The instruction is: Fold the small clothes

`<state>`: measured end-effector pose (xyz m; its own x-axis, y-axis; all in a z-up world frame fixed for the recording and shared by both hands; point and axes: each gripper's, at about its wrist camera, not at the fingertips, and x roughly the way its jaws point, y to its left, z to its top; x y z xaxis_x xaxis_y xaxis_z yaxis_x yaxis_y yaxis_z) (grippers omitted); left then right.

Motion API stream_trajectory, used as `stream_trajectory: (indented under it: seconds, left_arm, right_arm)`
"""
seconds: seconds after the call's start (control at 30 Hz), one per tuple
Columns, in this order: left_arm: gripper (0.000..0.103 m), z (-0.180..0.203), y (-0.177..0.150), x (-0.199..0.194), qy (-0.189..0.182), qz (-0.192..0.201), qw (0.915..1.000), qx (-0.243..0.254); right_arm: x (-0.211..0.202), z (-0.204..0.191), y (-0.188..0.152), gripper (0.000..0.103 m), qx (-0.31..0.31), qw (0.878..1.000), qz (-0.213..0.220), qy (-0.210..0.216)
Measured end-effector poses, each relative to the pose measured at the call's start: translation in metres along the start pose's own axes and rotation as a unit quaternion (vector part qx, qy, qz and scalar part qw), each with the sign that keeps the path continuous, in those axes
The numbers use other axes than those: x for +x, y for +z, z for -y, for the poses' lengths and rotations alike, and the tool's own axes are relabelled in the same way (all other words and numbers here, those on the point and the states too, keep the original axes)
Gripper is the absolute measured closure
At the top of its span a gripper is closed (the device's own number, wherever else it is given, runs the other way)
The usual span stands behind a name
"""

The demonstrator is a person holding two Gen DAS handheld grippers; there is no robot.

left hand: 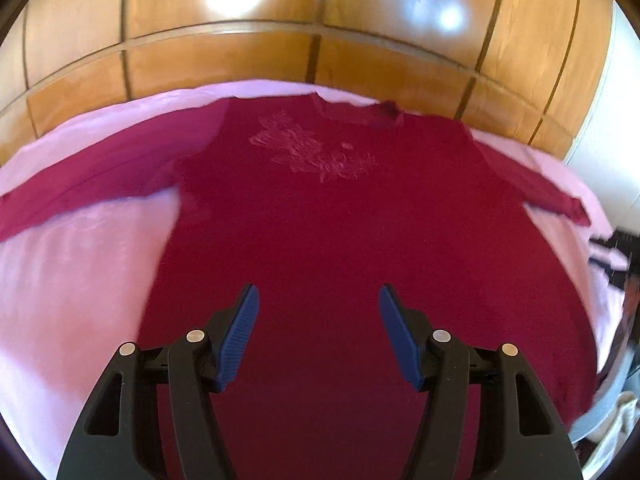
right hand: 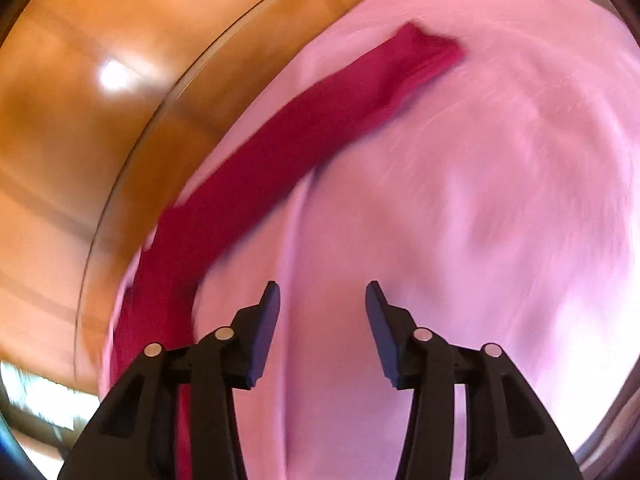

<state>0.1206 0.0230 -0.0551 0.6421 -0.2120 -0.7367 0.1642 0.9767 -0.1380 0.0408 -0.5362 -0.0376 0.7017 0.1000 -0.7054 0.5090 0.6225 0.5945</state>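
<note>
A dark red long-sleeved shirt (left hand: 320,216) lies spread flat on a pink sheet (left hand: 80,264), neck away from me, with a pale print on its chest and both sleeves stretched out sideways. My left gripper (left hand: 319,300) hovers over the shirt's lower body, open, with nothing between its blue pads. In the right wrist view one red sleeve (right hand: 280,156) runs diagonally across the pink sheet (right hand: 480,200) to its cuff at the upper right. My right gripper (right hand: 323,294) is open over bare sheet, just right of the sleeve, holding nothing. That view is blurred.
A glossy wooden panelled wall (left hand: 280,20) stands right behind the sheet's far edge, also visible as wood (right hand: 80,120) at the left of the right wrist view. Dark items (left hand: 616,256) and a pale cloth (left hand: 616,420) lie off the sheet's right side.
</note>
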Motion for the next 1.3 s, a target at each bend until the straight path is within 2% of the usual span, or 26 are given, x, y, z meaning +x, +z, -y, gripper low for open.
stream_trajectory:
  seconds: [0.1,0.2,0.3,0.4,0.43,0.5,0.53,0.6,0.7,0.8,0.83,0.93,1.07,1.23,1.3]
  left_arm:
    - [0.034,-0.002,-0.005,0.022,0.013,-0.024,0.9996,-0.001]
    - [0.027,-0.005,-0.012,0.027,0.010,-0.013,0.9999,-0.002]
    - [0.019,-0.004,-0.013,0.032,0.004,-0.014,0.9999,0.003]
    - [0.016,-0.003,-0.013,0.036,0.002,-0.015,0.9999,0.003]
    - [0.016,-0.003,-0.013,0.037,0.002,-0.015,0.9999,0.004]
    - [0.015,-0.003,-0.013,0.036,0.002,-0.014,0.9999,0.004]
    - [0.015,-0.002,-0.013,0.036,0.002,-0.014,0.9999,0.004]
    - [0.015,-0.003,-0.014,0.036,0.001,-0.012,0.9999,0.003]
    - [0.015,-0.003,-0.014,0.035,0.000,-0.008,1.0000,0.002]
    - [0.015,-0.004,-0.014,0.035,-0.004,-0.007,1.0000,0.001]
    - [0.015,-0.004,-0.014,0.035,-0.005,-0.006,1.0000,0.000]
    - [0.014,-0.005,-0.015,0.034,-0.007,-0.003,1.0000,-0.003]
    - [0.015,-0.007,-0.015,0.032,-0.016,0.000,0.9998,-0.009]
    - [0.015,-0.008,-0.012,0.029,-0.025,-0.006,0.9996,-0.010]
    - [0.016,-0.010,-0.009,0.024,-0.036,-0.012,0.9992,-0.014]
  right_arm:
    - [0.019,0.015,0.039,0.062,0.049,0.999,0.024,-0.006]
    - [0.027,0.033,0.070,0.064,0.083,0.996,0.040,-0.011]
    - [0.040,0.038,0.099,0.065,0.094,0.993,0.056,-0.034]
    - [0.058,0.038,0.125,0.066,0.095,0.991,0.067,-0.060]
    - [0.062,0.037,0.131,0.069,0.092,0.991,0.070,-0.070]
    - [0.070,0.032,0.146,0.091,0.082,0.989,0.069,-0.105]
    - [0.072,0.031,0.150,0.096,0.078,0.988,0.069,-0.114]
    - [0.067,0.012,0.154,0.097,0.055,0.989,0.080,-0.109]
    - [0.049,-0.039,0.151,0.097,-0.004,0.994,0.098,-0.057]
    - [0.033,-0.103,0.138,0.097,-0.076,0.992,0.099,0.003]
    - [0.030,-0.133,0.129,0.097,-0.106,0.990,0.094,0.029]
    - [0.030,-0.191,0.092,0.097,-0.163,0.981,0.071,0.079]
    - [0.065,-0.282,0.028,0.097,-0.234,0.962,0.012,0.138]
    - [0.116,-0.361,-0.067,0.096,-0.303,0.934,-0.075,0.172]
    - [0.129,-0.383,-0.101,0.084,-0.325,0.922,-0.101,0.185]
